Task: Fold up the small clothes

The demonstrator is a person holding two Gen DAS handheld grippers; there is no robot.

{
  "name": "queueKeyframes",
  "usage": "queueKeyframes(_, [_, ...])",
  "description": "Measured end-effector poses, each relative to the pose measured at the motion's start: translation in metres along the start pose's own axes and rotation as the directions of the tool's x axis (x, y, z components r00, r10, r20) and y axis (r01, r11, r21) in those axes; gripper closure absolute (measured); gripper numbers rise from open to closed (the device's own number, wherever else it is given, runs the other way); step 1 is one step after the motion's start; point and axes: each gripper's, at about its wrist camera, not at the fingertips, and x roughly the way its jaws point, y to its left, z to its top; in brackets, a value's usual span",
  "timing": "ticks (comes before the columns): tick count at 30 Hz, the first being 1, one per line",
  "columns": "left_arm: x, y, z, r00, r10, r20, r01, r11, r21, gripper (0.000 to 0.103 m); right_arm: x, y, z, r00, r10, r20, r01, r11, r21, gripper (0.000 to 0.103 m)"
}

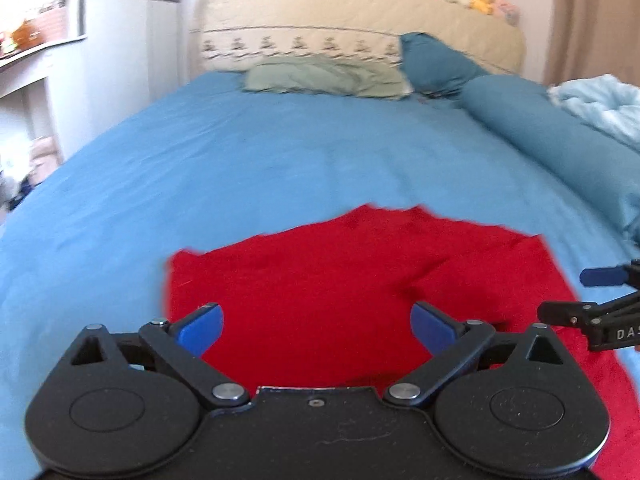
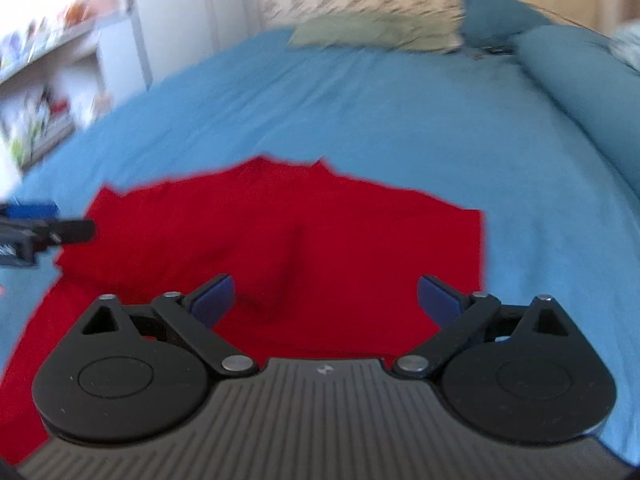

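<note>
A small red garment (image 1: 340, 280) lies spread on the blue bed sheet (image 1: 240, 152), with a crease running down its middle. It also shows in the right wrist view (image 2: 280, 240). My left gripper (image 1: 316, 328) is open and empty, held just above the garment's near left part. My right gripper (image 2: 324, 300) is open and empty, above the garment's near right part. The right gripper's fingers (image 1: 568, 316) show at the right edge of the left wrist view. The left gripper's fingers (image 2: 60, 230) show at the left edge of the right wrist view.
A green pillow (image 1: 324, 78), a patterned cream pillow (image 1: 296, 46) and teal pillows (image 1: 436, 62) lie at the headboard. A teal bolster (image 1: 560, 140) and a light blue blanket (image 1: 600, 104) lie along the right side. White shelves (image 1: 36, 80) stand to the left.
</note>
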Motion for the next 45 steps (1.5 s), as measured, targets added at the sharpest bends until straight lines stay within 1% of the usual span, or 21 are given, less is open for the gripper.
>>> queueKeyframes(4, [0.005,0.025,-0.015,0.999,0.032,-0.032,-0.033,0.999,-0.028,0.001,0.035,0.040,-0.002,0.998,-0.046,-0.040,0.038,0.984,-0.176,0.002])
queueKeyframes(6, [0.008,0.032,-0.020,0.998,0.043,-0.046,-0.044,0.999,-0.032,0.001,0.052,0.053,-0.001,0.995,-0.064,-0.073,0.047,0.976,-0.212,0.015])
queueKeyframes(7, [0.009,0.036,-0.021,0.998,0.045,-0.052,-0.047,0.998,-0.031,0.001,0.060,0.059,-0.001,0.993,-0.076,-0.085,0.055,0.972,-0.229,0.024])
queueKeyframes(9, [0.013,0.040,-0.026,0.997,0.056,-0.060,-0.057,0.998,-0.025,0.001,0.070,0.068,0.000,0.992,-0.098,-0.079,0.075,0.964,-0.253,0.029])
queueKeyframes(10, [0.015,0.041,-0.028,0.996,0.058,-0.064,-0.059,0.998,-0.020,0.001,0.073,0.068,0.001,0.992,-0.104,-0.068,0.083,0.963,-0.257,0.037])
queueKeyframes(11, [0.015,0.043,-0.031,0.996,0.058,-0.068,-0.059,0.998,-0.018,0.001,0.074,0.068,0.005,0.993,-0.105,-0.058,0.088,0.964,-0.251,0.059])
queueKeyframes(12, [0.015,0.046,-0.034,0.996,0.059,-0.072,-0.060,0.998,-0.019,0.001,0.072,0.065,0.008,0.993,-0.106,-0.054,0.091,0.970,-0.227,0.070])
queueKeyframes(13, [0.017,0.048,-0.035,0.995,0.059,-0.075,-0.061,0.998,-0.021,0.001,0.070,0.059,0.013,0.993,-0.104,-0.047,0.094,0.979,-0.179,0.075])
queueKeyframes(15, [0.018,0.050,-0.038,0.995,0.059,-0.077,-0.061,0.998,-0.023,0.001,0.061,0.038,0.018,0.995,-0.101,-0.008,0.101,0.994,-0.044,0.075])
queueKeyframes(19, [0.020,0.052,-0.044,0.995,0.060,-0.083,-0.063,0.998,-0.027,0.001,0.053,-0.006,0.007,0.996,-0.093,-0.004,0.093,0.983,0.158,0.074])
queueKeyframes(22, [0.024,0.054,-0.048,0.994,0.064,-0.091,-0.067,0.997,-0.028,0.001,0.058,-0.024,-0.013,0.997,-0.072,-0.036,0.079,0.972,0.219,0.066])
queueKeyframes(24, [0.027,0.056,-0.051,0.993,0.065,-0.096,-0.068,0.997,-0.030,0.001,0.058,-0.029,-0.021,0.999,-0.048,-0.010,0.049,0.969,0.243,0.065])
queueKeyframes(26, [0.029,0.058,-0.052,0.992,0.075,-0.097,-0.078,0.997,-0.027,0.001,0.057,-0.028,-0.023,0.999,-0.037,0.004,0.034,0.968,0.250,0.054])
queueKeyframes(28, [0.031,0.062,-0.054,0.992,0.091,-0.092,-0.093,0.995,-0.023,0.001,0.055,-0.029,-0.022,1.000,-0.022,0.013,0.018,0.964,0.265,0.048])
queueKeyframes(30, [0.032,0.065,-0.054,0.991,0.105,-0.079,-0.107,0.994,-0.020,0.002,0.058,-0.025,-0.016,1.000,-0.028,0.011,0.024,0.964,0.264,0.050])
queueKeyframes(31, [0.032,0.066,-0.055,0.991,0.112,-0.069,-0.113,0.993,-0.019,0.002,0.060,-0.024,-0.014,0.999,-0.035,0.007,0.032,0.966,0.255,0.062])
queueKeyframes(32, [0.032,0.068,-0.056,0.991,0.120,-0.062,-0.121,0.992,-0.018,0.002,0.060,-0.021,-0.009,0.998,-0.059,0.005,0.057,0.971,0.234,0.080])
queueKeyframes(37, [0.039,0.073,-0.057,0.989,0.136,-0.056,-0.137,0.990,-0.011,0.007,0.042,-0.028,0.022,0.986,-0.143,0.082,0.124,0.971,0.204,0.082])
queueKeyframes(40, [0.040,0.073,-0.057,0.988,0.142,-0.052,-0.143,0.990,-0.013,0.008,0.030,-0.046,0.039,0.965,-0.234,0.122,0.203,0.954,0.220,0.082])
queueKeyframes(43, [0.043,0.077,-0.055,0.987,0.153,-0.057,-0.156,0.987,-0.041,0.008,0.027,-0.067,0.042,0.959,-0.260,0.111,0.226,0.942,0.250,0.082])
queueKeyframes(45, [0.046,0.081,-0.053,0.982,0.178,-0.063,-0.182,0.981,-0.063,0.008,0.030,-0.071,0.036,0.961,-0.260,0.093,0.234,0.946,0.225,0.082])
